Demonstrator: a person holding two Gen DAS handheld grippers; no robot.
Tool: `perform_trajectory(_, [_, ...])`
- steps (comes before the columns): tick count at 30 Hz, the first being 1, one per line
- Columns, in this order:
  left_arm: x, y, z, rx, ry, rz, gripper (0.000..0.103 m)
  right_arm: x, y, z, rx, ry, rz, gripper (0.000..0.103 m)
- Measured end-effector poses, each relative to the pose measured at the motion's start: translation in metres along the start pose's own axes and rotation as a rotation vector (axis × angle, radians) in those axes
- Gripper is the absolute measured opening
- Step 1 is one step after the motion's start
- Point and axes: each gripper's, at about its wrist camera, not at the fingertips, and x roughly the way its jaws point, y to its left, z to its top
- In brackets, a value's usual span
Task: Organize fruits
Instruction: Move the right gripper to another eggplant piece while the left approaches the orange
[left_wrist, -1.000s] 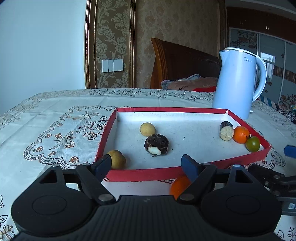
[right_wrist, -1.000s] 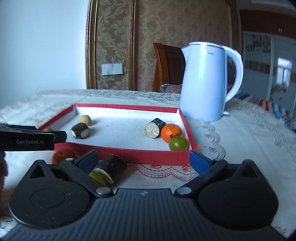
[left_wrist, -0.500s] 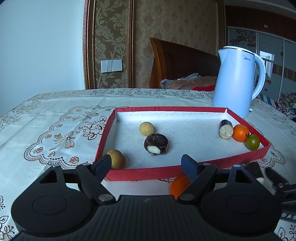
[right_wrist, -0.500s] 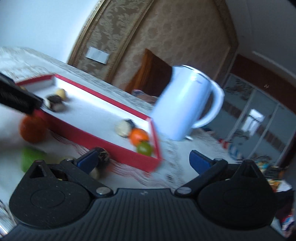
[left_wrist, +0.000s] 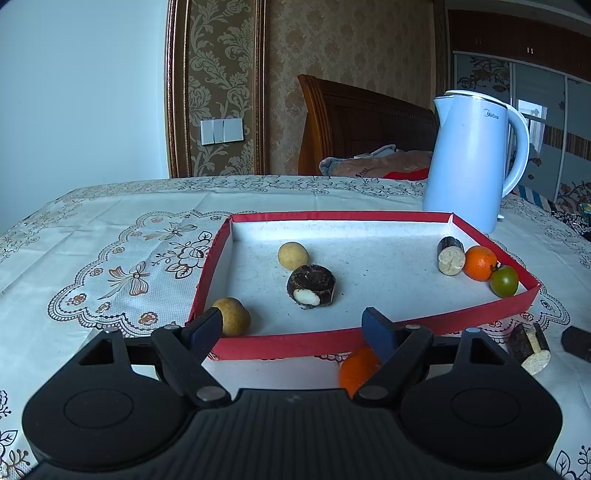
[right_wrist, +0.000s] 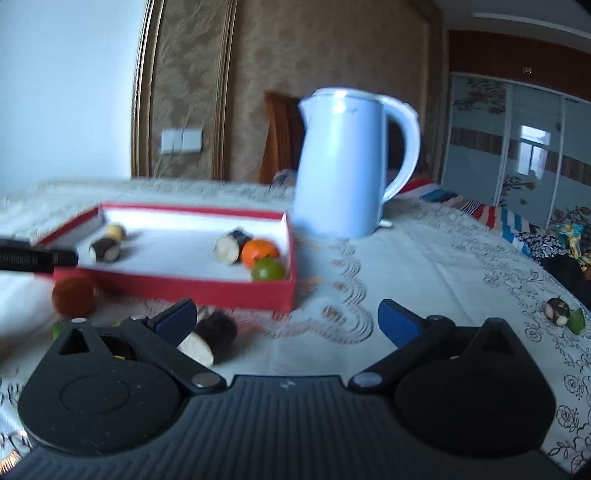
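A red-walled tray (left_wrist: 373, 216) holds two yellow round fruits (left_wrist: 292, 254), a dark peeled fruit (left_wrist: 311, 285), a sugarcane piece (left_wrist: 450, 255), an orange (left_wrist: 480, 263) and a green fruit (left_wrist: 504, 281). My left gripper (left_wrist: 295, 325) is open in front of the tray, with a loose orange (left_wrist: 356, 369) on the cloth under its right finger. My right gripper (right_wrist: 286, 319) is open beside a loose sugarcane piece (right_wrist: 210, 338), which touches no pad. That piece also shows in the left wrist view (left_wrist: 528, 349).
A white electric kettle (left_wrist: 472, 162) stands behind the tray's right corner. In the right wrist view a dark fruit (right_wrist: 557, 311) and a green piece (right_wrist: 577, 321) lie far right on the lace tablecloth (left_wrist: 110, 258). A chair back (left_wrist: 354, 122) rises behind the table.
The right gripper swung and tilted, then levelled out further right; the sugarcane piece now lies by its left finger. The left gripper barely moved.
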Motion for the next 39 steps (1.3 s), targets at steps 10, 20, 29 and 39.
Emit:
perform_trajectory(10, [0.0, -0.002, -0.001, 0.014, 0.004, -0.011, 0.083, 0.027, 0.021, 0.007, 0.019, 0.107, 0.074, 0.103])
perform_trajectory(20, [-0.004, 0.003, -0.002, -0.009, 0.009, -0.042, 0.083, 0.054, 0.018, 0.004, 0.102, 0.226, 0.139, 0.08])
perform_trajectory(29, [-0.007, -0.002, -0.004, 0.01, 0.015, -0.128, 0.083, 0.054, 0.02, 0.005, 0.084, 0.229, 0.142, 0.084])
perform_trajectory(39, [-0.003, -0.019, -0.009, 0.097, 0.036, -0.111, 0.091, 0.053, 0.018, 0.004, 0.094, 0.225, 0.142, 0.082])
